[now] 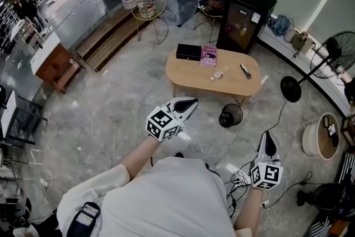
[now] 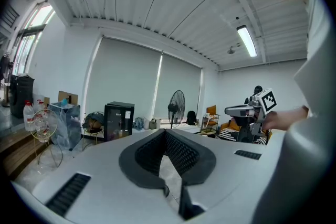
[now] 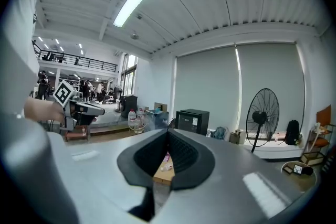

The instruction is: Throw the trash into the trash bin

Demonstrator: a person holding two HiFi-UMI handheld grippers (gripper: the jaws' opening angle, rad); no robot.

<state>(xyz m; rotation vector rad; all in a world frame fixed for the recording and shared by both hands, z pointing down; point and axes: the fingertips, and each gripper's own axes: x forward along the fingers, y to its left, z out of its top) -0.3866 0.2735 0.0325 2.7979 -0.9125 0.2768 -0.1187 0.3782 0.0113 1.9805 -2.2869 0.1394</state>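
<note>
A small crumpled piece of trash (image 1: 219, 74) lies on the oval wooden table (image 1: 194, 76), beside a pink book (image 1: 208, 56), a black box (image 1: 188, 51) and a dark remote (image 1: 246, 70). The black mesh trash bin (image 1: 231, 115) stands on the floor in front of the table's right end. My left gripper (image 1: 192, 102) is shut and empty, held in the air short of the table. My right gripper (image 1: 267, 135) hangs lower right, past the bin, also shut with nothing in it. In the right gripper view the trash (image 3: 167, 167) and the table (image 3: 160, 177) show between the jaws, far off.
A black cabinet (image 1: 244, 16) stands behind the table, with a standing fan (image 1: 333, 53) at the right. A round wire side table with bottles (image 1: 147, 5) is at the back. Cables (image 1: 241, 180) lie on the floor near my feet, and a round tub (image 1: 321, 136) sits at the far right.
</note>
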